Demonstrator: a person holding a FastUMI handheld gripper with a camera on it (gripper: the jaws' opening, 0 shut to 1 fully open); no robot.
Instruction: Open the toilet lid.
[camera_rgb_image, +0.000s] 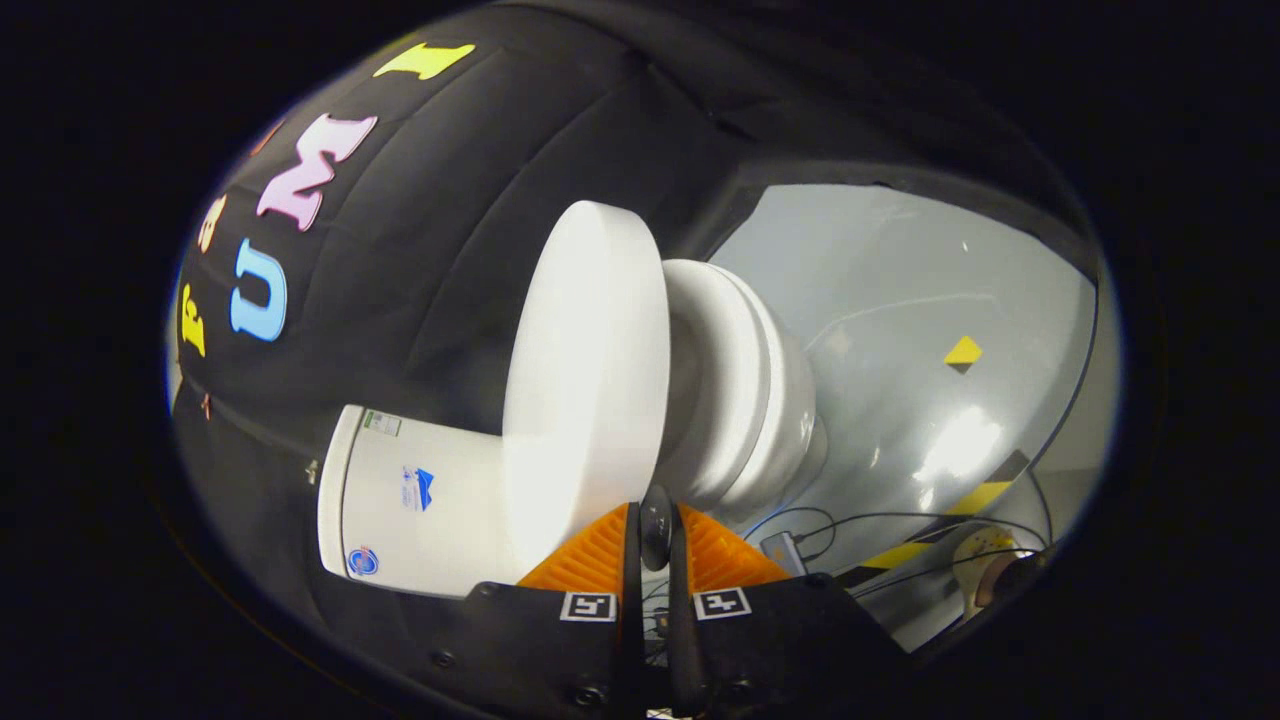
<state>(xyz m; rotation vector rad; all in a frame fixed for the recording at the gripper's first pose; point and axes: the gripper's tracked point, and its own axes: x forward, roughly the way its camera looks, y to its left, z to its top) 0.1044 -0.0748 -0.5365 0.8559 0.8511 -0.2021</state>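
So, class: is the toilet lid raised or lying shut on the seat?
Raised. The toilet lid stands clear of the seat, a gap between them, and leans toward the tank. The gripper sits closed at the lid's edge.

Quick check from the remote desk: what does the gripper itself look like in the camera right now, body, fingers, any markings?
The gripper has a black body with visible screws. Each of its two ridged, wedge-shaped fingers carries a square black-and-white fiducial tag at its base.
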